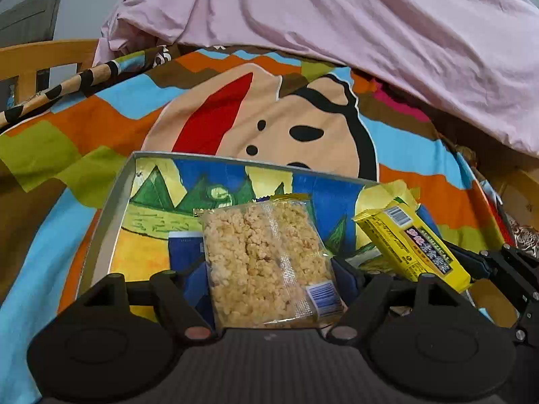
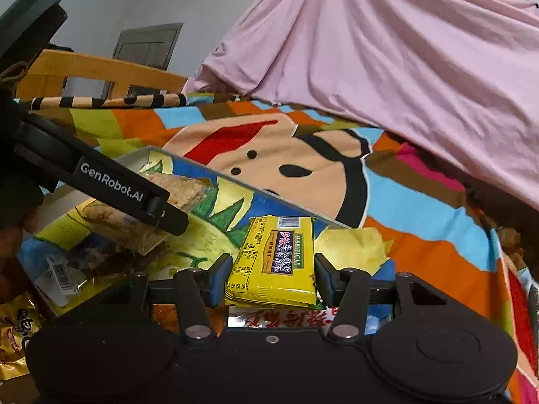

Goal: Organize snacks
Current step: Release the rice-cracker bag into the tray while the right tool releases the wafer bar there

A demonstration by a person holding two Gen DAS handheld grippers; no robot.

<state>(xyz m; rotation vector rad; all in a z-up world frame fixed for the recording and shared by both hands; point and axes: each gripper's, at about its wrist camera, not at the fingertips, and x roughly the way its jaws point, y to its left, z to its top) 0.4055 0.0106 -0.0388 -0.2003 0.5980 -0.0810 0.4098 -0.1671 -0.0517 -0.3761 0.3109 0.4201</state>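
You're carrying the rice cracker pack [image 1: 269, 262], clamped in the left gripper [image 1: 271, 271], and the yellow biscuit pack [image 2: 274, 259], clamped in the right gripper [image 2: 273, 274], over the box [image 1: 111, 208] at 12 o'clock; next, releasing inside.

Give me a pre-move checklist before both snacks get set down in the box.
1. Left gripper clamped on the rice cracker pack: ok.
2. Right gripper clamped on the yellow pack: ok.
3. Box open, floor bare ahead of the cracker pack: ok.
4. Yellow pack over the box: cannot tell; it sits near the right corner.
5. Grippers apart from each other: ok, though close.
6. Blue pack under the cracker pack's path: cannot tell.
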